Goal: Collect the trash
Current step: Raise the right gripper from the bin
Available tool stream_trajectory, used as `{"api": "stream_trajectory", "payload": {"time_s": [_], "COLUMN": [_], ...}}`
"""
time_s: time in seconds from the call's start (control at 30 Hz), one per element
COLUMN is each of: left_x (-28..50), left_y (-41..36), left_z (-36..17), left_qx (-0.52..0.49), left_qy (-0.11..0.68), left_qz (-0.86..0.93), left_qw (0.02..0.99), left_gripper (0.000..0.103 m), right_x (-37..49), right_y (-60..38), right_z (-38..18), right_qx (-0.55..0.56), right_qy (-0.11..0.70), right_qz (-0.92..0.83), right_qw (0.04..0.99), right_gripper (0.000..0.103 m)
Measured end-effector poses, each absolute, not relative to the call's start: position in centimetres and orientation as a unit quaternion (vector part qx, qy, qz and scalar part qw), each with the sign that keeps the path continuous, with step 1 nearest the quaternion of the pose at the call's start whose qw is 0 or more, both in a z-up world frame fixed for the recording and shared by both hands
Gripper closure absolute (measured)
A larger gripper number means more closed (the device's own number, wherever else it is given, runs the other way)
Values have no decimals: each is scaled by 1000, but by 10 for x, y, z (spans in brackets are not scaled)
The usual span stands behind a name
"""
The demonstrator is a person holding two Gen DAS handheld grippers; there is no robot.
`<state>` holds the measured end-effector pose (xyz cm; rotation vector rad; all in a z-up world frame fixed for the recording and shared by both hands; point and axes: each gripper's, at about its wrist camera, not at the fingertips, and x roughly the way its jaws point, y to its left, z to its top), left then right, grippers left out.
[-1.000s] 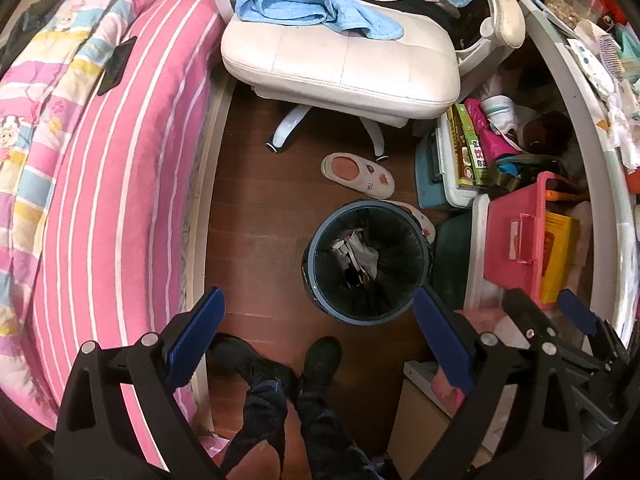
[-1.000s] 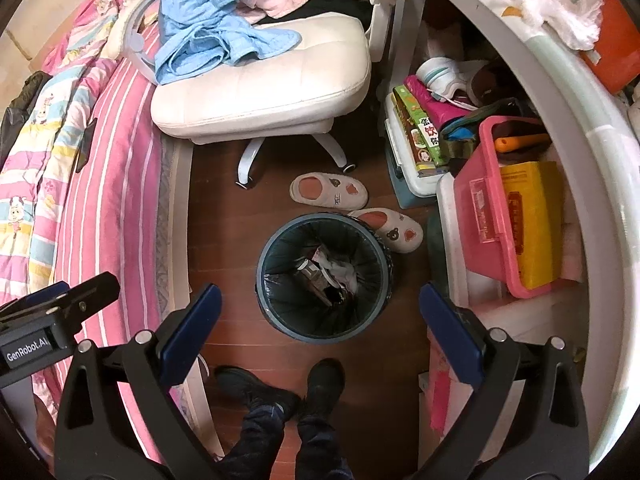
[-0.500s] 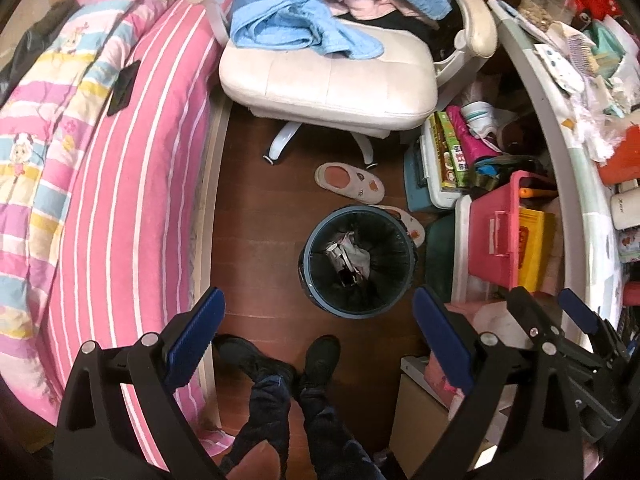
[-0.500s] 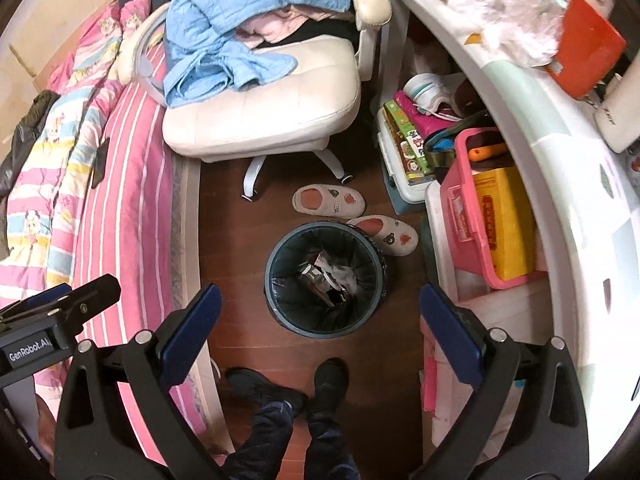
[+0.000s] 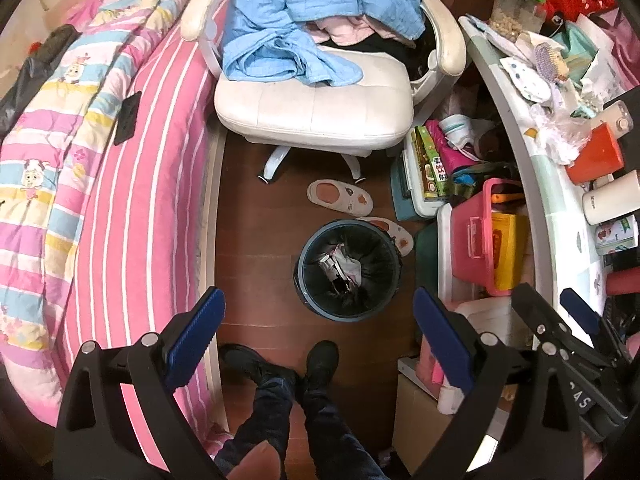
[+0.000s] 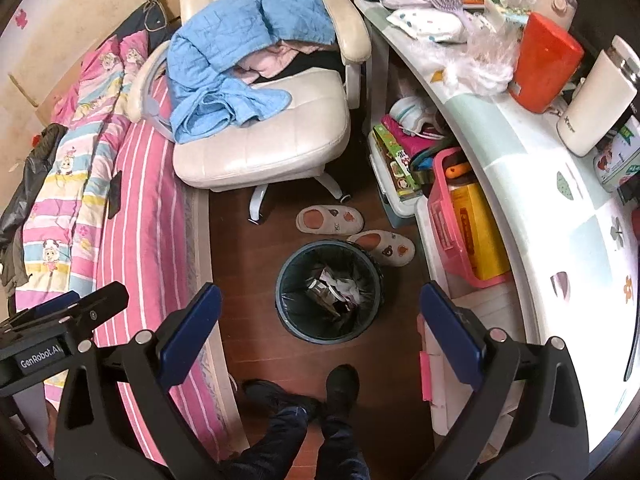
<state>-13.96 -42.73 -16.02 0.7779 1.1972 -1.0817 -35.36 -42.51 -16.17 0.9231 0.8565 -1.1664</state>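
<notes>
A dark round trash bin (image 5: 348,270) (image 6: 329,291) with a black liner stands on the wooden floor and holds crumpled trash (image 5: 340,266) (image 6: 334,290). High above it my left gripper (image 5: 320,336) hangs open with nothing between its blue pads. My right gripper (image 6: 320,334) is likewise open and empty, also well above the bin. On the desk lies a crumpled clear plastic bag (image 6: 486,58) (image 5: 558,136) beside an orange box (image 6: 542,68). In the left wrist view the right gripper's body shows at the right edge; the left gripper's body shows at the lower left of the right wrist view.
A white office chair (image 5: 320,108) piled with blue clothes stands beyond the bin. Two slippers (image 6: 330,219) lie by the bin. A pink striped bed (image 5: 132,200) runs along the left. Storage boxes and a pink bin (image 6: 452,224) sit under the cluttered desk (image 6: 560,240). The person's shoes (image 5: 316,364) are below.
Both grippers have risen, so the bin looks smaller and more of the desk top has come into view. Both stayed open and empty.
</notes>
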Motion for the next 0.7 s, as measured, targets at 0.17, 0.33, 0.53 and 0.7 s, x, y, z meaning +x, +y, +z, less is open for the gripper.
{"api": "stream_trajectory", "payload": {"time_s": [0.17, 0.33, 0.53, 0.7], "left_x": [-132, -119, -101, -91], "left_y": [-417, -403, -391, -386], "left_z": [-145, -133, -119, -106], "left_qx": [329, 316, 304, 298], "left_qy": [523, 528, 525, 519], "left_qz": [-468, -459, -450, -447], "left_qw": [632, 641, 655, 665], "left_gripper": [10, 11, 11, 11], "right_x": [-337, -321, -298, -285], "right_y": [-419, -413, -406, -403], "right_z": [-144, -131, -118, -107], "right_qx": [392, 381, 356, 340], "right_qy": [380, 384, 394, 397], "right_qz": [-504, -491, -473, -461], "right_qw": [669, 683, 703, 717], "right_gripper": [5, 5, 5, 5]}}
